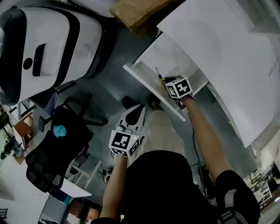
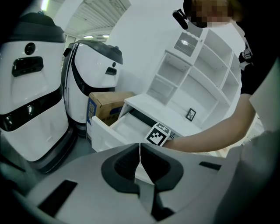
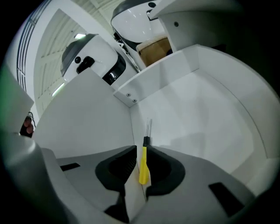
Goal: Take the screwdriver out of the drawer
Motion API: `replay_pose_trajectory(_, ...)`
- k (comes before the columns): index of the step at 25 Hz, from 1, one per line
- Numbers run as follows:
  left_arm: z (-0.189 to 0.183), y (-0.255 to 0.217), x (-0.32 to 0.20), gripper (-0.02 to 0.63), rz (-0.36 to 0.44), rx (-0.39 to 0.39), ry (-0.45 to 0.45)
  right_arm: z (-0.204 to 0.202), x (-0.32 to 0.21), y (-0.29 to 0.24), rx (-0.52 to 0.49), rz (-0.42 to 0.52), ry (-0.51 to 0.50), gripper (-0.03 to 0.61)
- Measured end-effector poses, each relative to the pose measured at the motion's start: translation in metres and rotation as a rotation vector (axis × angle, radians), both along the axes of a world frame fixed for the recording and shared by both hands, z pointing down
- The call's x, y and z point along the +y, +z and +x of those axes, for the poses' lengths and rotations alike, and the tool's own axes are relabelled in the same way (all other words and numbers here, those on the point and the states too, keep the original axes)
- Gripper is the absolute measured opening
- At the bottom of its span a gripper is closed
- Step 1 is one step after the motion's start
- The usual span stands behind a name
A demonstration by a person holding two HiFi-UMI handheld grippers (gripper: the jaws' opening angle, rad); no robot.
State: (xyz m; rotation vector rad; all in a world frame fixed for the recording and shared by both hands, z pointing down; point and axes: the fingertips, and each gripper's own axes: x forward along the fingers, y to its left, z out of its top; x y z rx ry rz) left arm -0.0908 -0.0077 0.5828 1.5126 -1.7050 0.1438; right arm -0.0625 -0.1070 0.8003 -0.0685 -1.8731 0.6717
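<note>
The yellow-handled screwdriver lies in the open white drawer, along its side wall. In the right gripper view the screwdriver sits lengthwise between the jaws of my right gripper, shaft pointing away. A thin gap shows beside the handle, so the jaws stand open around it. From the head view my right gripper reaches down into the drawer under its marker cube. My left gripper hangs below the drawer front, over the floor. Seen in its own view, the left gripper is shut and empty, facing the drawer.
A large white and black robot body stands left of the drawer, with a cardboard box behind it. A black office chair is at lower left. White shelving rises above the white desktop.
</note>
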Motion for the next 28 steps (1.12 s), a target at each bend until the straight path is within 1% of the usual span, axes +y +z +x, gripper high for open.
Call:
replay_pose_trajectory(3,-0.001,0.005,0.003,0.028,-0.011,-0.002,-0.003,-0.006,0.005,0.014,0.014,-0.006,0.0,0.092)
replay_pose_trajectory(7,-0.005,0.006,0.01,0.028,-0.029,0.002,-0.016,-0.009,0.01,0.028,0.041,0.009,-0.039,0.098)
replay_pose_trajectory(12,-0.013,0.007,0.017,0.028,-0.034,-0.005,-0.036,-0.008,0.015,0.04,0.069,0.023,-0.073,0.106)
replay_pose_trajectory(17,-0.019,0.014,0.02,0.028,-0.036,-0.007,-0.062,-0.012,0.014,0.044,0.046,0.028,-0.091,0.097)
replay_pose_trajectory(23,-0.019,0.011,0.026,0.028,-0.028,0.0,-0.082,-0.009,0.016,0.043,0.025,0.059,-0.096,0.092)
replay_pose_trajectory(25,-0.016,0.009,0.028,0.028,-0.023,0.003,-0.075,-0.009,0.013,0.038,0.01,0.067,-0.088,0.092)
replay_pose_trajectory(28,-0.012,0.005,0.031,0.028,-0.008,0.01,-0.056,-0.012,0.001,0.014,-0.03,0.107,-0.065,0.092)
